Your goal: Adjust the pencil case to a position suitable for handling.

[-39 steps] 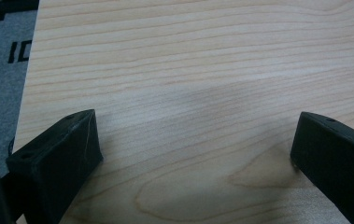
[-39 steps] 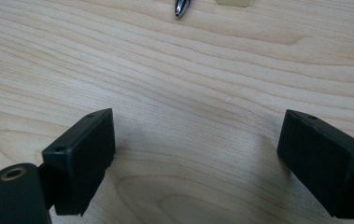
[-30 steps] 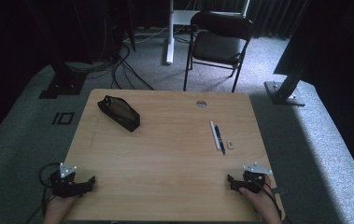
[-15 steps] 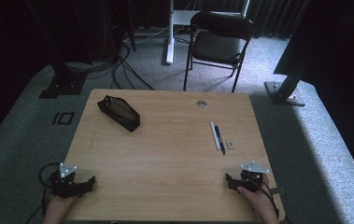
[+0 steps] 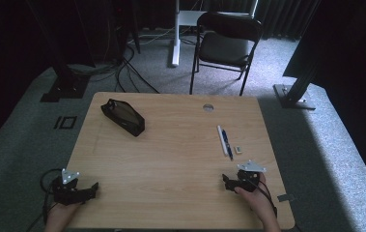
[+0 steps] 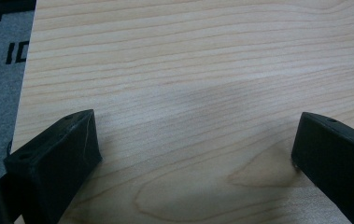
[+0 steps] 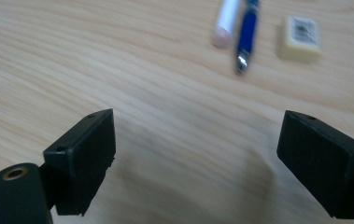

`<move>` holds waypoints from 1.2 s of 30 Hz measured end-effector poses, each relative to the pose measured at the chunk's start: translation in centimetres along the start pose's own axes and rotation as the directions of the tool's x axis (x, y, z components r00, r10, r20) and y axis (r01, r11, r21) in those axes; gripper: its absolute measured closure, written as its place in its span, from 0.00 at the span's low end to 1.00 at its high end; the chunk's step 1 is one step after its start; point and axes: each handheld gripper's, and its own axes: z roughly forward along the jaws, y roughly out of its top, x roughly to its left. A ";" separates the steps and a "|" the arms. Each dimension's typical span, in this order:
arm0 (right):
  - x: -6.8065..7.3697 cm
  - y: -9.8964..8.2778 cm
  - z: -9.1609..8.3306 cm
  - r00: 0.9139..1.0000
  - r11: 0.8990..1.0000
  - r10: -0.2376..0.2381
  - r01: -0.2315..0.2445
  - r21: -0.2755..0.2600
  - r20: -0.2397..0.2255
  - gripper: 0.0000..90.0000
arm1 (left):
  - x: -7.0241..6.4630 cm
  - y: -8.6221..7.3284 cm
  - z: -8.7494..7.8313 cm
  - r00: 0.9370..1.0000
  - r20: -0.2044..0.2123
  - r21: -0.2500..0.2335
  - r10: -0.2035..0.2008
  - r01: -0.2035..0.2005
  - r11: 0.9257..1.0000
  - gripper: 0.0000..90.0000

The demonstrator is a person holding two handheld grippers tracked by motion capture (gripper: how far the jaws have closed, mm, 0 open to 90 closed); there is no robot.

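Both grippers rest low on the wooden tabletop (image 5: pixel 171 154), fingers spread wide and empty. Just beyond the right gripper (image 5: pixel 230 182) lie a white pen (image 7: pixel 226 21), a blue pen (image 7: pixel 246 37) and an eraser (image 7: pixel 299 38); the left gripper (image 5: pixel 90 189) sits well apart from them.

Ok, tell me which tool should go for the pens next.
Right. The right tool sits open just below the white pen and blue pen, which its own view shows straight ahead. The left tool, also open, is at the table's far corner.

Lab/studio: black curtains (image 5: pixel 21 29), rig stands (image 5: pixel 300 72), floor cables (image 5: pixel 127 72), folding chair (image 5: pixel 226 46).
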 end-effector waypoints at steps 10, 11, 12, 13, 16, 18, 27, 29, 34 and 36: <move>2.7 2.7 2.0 0.997 0.999 -0.043 0.041 -0.030 -0.068 0.13 | 0.0 0.0 0.0 1.000 0.000 0.001 0.000 0.000 1.000 0.01; 2.9 2.9 2.2 0.996 0.999 -0.045 0.043 -0.031 -0.073 0.13 | 0.0 0.0 0.0 1.000 0.000 0.001 0.001 -0.001 1.000 0.01; 3.1 3.1 2.4 0.996 0.998 -0.050 0.048 -0.033 -0.078 0.13 | 0.0 0.0 0.0 1.000 0.000 0.001 0.000 0.000 1.000 0.01; 3.1 3.1 2.4 0.996 0.998 -0.050 0.048 -0.033 -0.078 0.13 | 0.0 0.0 0.0 1.000 0.000 0.001 0.000 0.000 1.000 0.01; 3.7 4.0 3.0 0.993 0.997 -0.069 0.067 -0.033 -0.091 0.15 | 0.0 0.0 0.0 1.000 0.000 0.000 -0.001 0.001 1.000 0.01; 4.0 4.4 3.4 0.992 0.997 -0.079 0.076 -0.034 -0.098 0.15 | 0.0 0.0 0.0 1.000 0.000 0.000 -0.001 0.001 1.000 0.01; 5.2 5.7 4.3 0.986 0.994 -0.090 0.080 -0.074 -0.139 0.14 | 0.0 0.0 0.0 1.000 0.000 0.000 -0.001 0.001 1.000 0.01; 5.7 6.2 4.7 0.983 0.992 -0.104 0.092 -0.087 -0.148 0.14 | 0.0 0.0 0.0 1.000 0.000 0.000 -0.001 0.001 1.000 0.01; 6.7 6.9 5.3 0.978 0.988 -0.126 0.109 -0.106 -0.168 0.14 | 0.0 0.0 0.0 1.000 -0.001 0.000 -0.001 0.001 1.000 0.01; 7.1 7.1 5.6 0.975 0.986 -0.135 0.116 -0.116 -0.177 0.14 | 0.0 0.0 0.0 1.000 0.000 0.000 -0.001 0.001 1.000 0.01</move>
